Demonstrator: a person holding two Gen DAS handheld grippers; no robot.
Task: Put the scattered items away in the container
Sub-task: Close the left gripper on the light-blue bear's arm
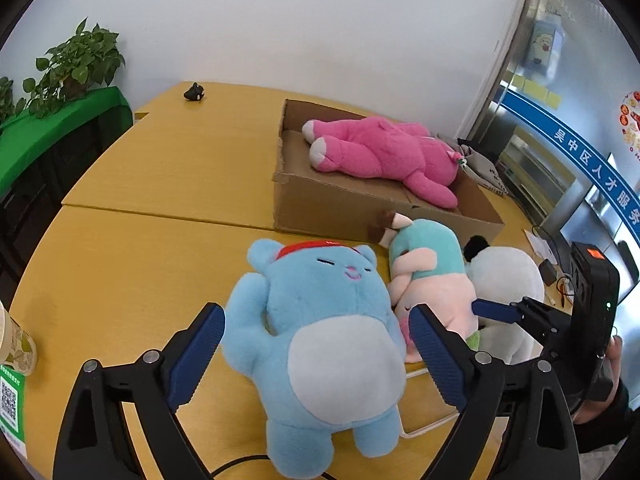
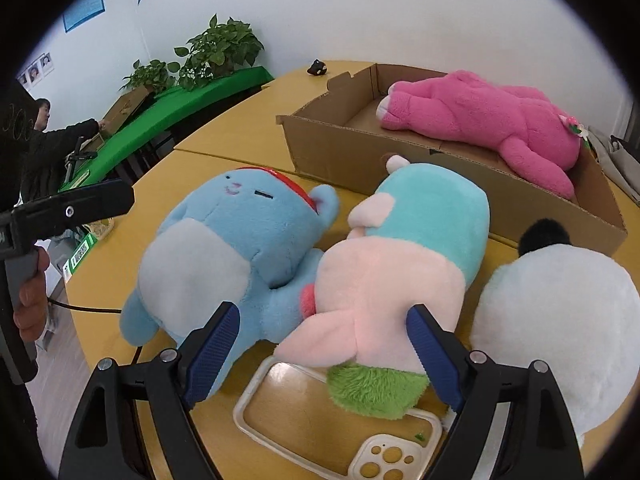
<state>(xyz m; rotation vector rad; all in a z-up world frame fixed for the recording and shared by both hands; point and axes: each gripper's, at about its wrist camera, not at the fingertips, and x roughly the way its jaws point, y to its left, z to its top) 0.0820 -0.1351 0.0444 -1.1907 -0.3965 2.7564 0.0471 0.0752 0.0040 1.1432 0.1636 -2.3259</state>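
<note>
Blue bear (image 1: 316, 344) between left claw (image 1: 316, 356) (spread wide).

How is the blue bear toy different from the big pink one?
The blue bear lies on the yellow table, outside the cardboard box; the pink plush already lies inside it. The blue bear lies belly up, showing a pale grey belly and a red headband; the pink plush is one colour apart from its pale foot soles. The open left gripper straddles the blue bear; nothing touches the pink plush. Both are soft plush toys lying down.
</note>
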